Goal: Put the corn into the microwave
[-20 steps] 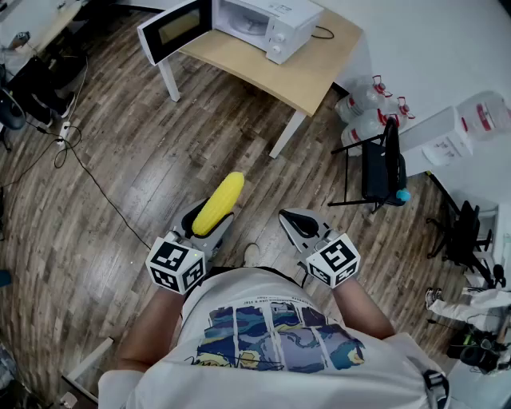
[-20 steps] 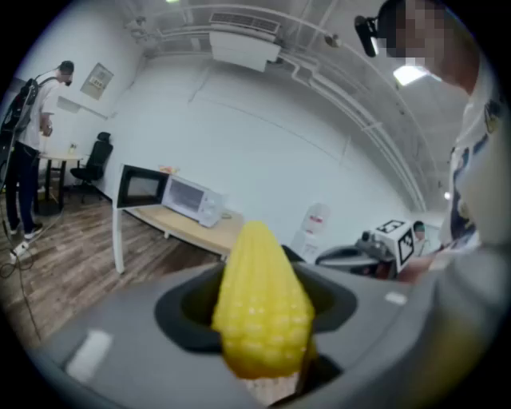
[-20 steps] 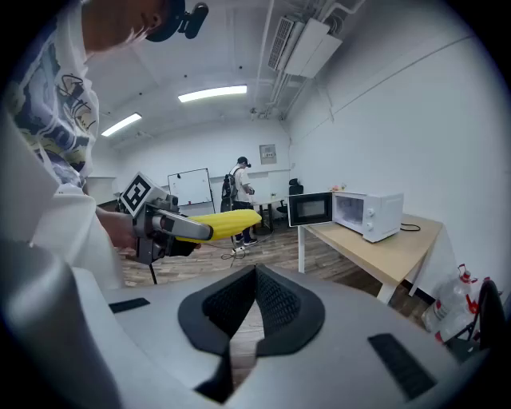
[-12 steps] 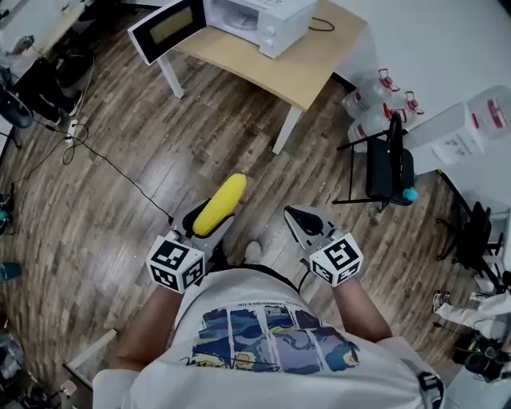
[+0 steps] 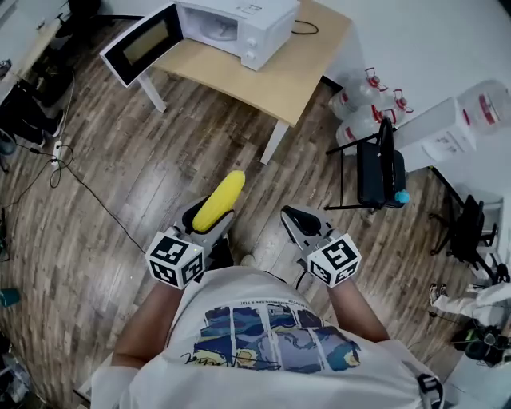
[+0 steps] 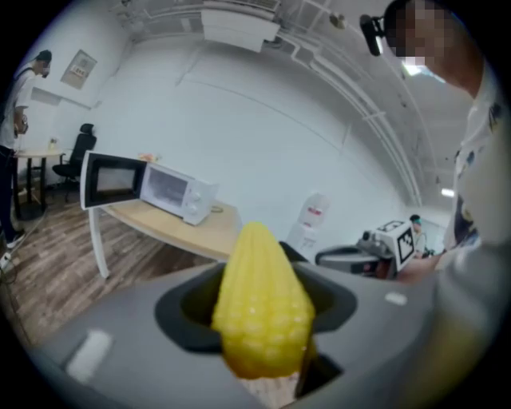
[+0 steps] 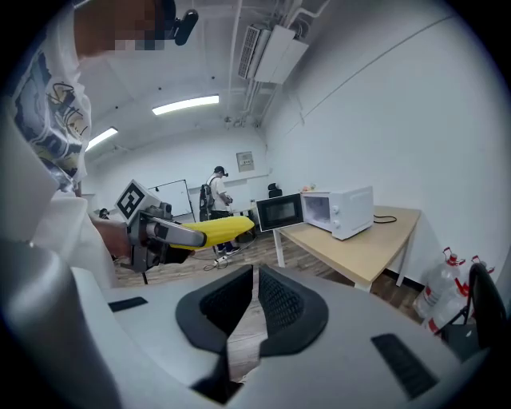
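A yellow corn cob (image 5: pixel 220 200) sticks forward out of my left gripper (image 5: pixel 209 217), which is shut on its base; in the left gripper view the corn (image 6: pixel 260 303) fills the space between the jaws. My right gripper (image 5: pixel 297 220) hangs beside it, shut and holding nothing (image 7: pixel 255 275). Both are held above the wooden floor, close to my body. Ahead, the white microwave (image 5: pixel 236 22) stands on a light wooden table (image 5: pixel 289 73) with its door (image 5: pixel 140 43) swung wide open. The microwave (image 7: pixel 345 209) and the corn (image 7: pixel 214 232) also show in the right gripper view.
Large water jugs (image 5: pixel 361 112) and a white box (image 5: pixel 444 136) stand by the wall to the right of the table. A black folding stand (image 5: pixel 378 166) is on the right. A cable (image 5: pixel 89 185) trails over the floor at left. A person (image 7: pixel 217 195) stands far back.
The table and microwave have drifted slightly left in the head view, and the feet below have shifted. Both grippers keep their pose, and the corn stays gripped.
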